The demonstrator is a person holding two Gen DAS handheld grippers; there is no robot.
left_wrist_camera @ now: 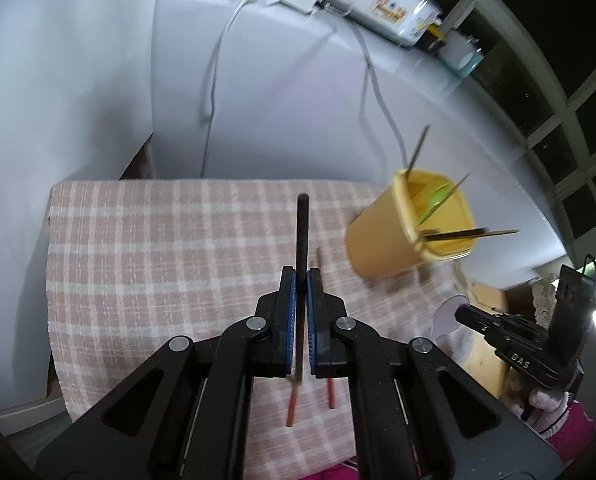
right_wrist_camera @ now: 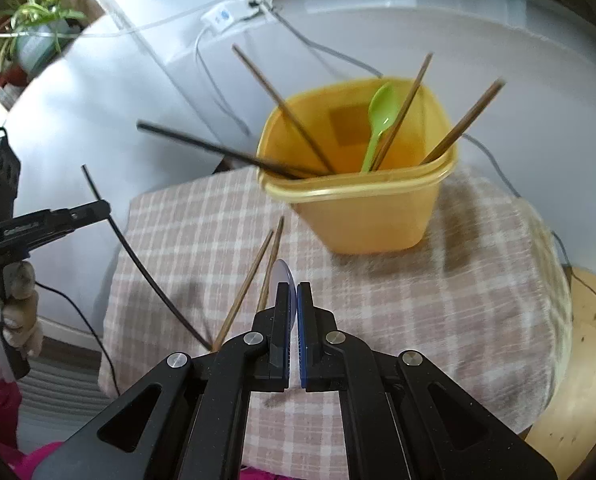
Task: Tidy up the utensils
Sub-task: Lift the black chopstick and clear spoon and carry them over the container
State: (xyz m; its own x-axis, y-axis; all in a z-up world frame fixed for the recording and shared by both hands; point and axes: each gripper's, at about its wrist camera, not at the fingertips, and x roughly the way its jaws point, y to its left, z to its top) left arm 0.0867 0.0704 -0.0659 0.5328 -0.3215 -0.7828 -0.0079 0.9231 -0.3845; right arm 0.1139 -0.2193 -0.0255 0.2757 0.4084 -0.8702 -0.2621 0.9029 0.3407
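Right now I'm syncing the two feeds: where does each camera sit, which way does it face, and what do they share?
Left wrist: behind the left gripper, shut on a black chopstick, facing across the checked cloth; cup right, right gripper lower right.
Right wrist: behind the right gripper, shut on a pale spoon, facing the cup; left gripper and gloved hand at left.
Shared: cloth, cup, black chopstick, chopsticks on the cloth.

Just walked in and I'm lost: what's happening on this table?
A person is sorting utensils into the yellow bin on the checked cloth. The left tongs are shut on a black chopstick; the right tongs are shut on a pale lilac spoon. Two brown chopsticks lie on the cloth.
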